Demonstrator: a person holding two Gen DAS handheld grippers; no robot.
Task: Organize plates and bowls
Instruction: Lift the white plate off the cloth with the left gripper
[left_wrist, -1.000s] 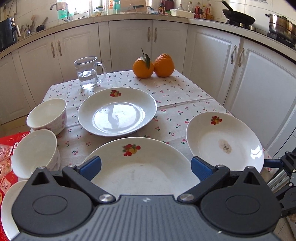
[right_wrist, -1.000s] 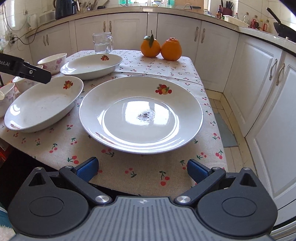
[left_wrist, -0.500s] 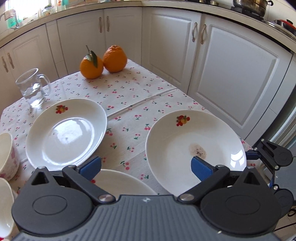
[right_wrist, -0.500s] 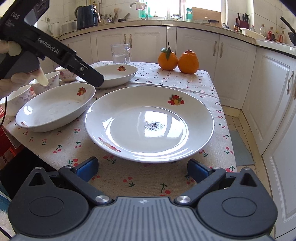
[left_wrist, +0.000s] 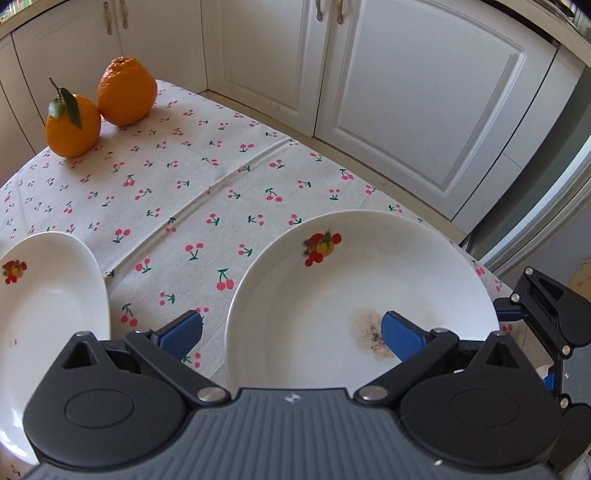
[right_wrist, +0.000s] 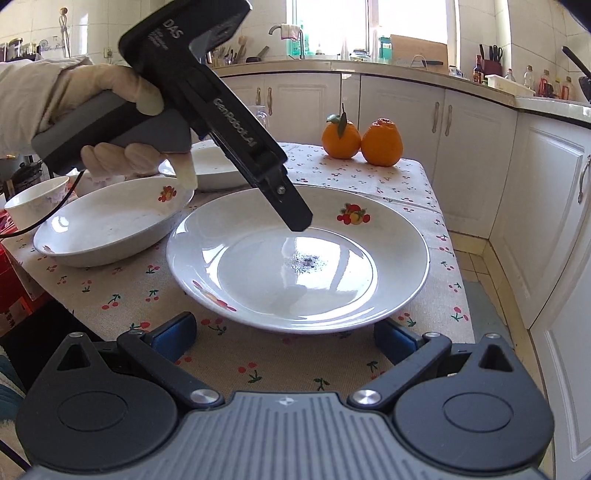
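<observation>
White cabinets (left_wrist: 417, 85) wrap round the table (left_wrist: 207, 192), whose cloth is printed with cherries. Two oranges (left_wrist: 99, 110) sit touching each other at the far edge of the table.

My left claw (left_wrist: 291, 332) hovers over the near right part of the table, its blue fingers (left_wrist: 400, 338) spread wide and holding nothing. One finger hangs above the cloth, the other above the stained plate (left_wrist: 354, 295), so the plate's left rim lies between them. Whether either finger touches the plate I cannot tell. The plate has a fruit print near its far rim and a dark smudge in its well. It lies near the table's right edge.

My right claw (right_wrist: 284, 338) is also wide apart and empty, low at the near edge of the table, just short of the stained plate's near rim. From there I see my gloved left hand (right_wrist: 110, 122) gripping its tool, which slants down over the plate.

A deep dish (right_wrist: 110, 225) sits just left of the stained plate, another plate (right_wrist: 210, 170) behind it, and a bowl (right_wrist: 35, 201) at the left edge.
</observation>
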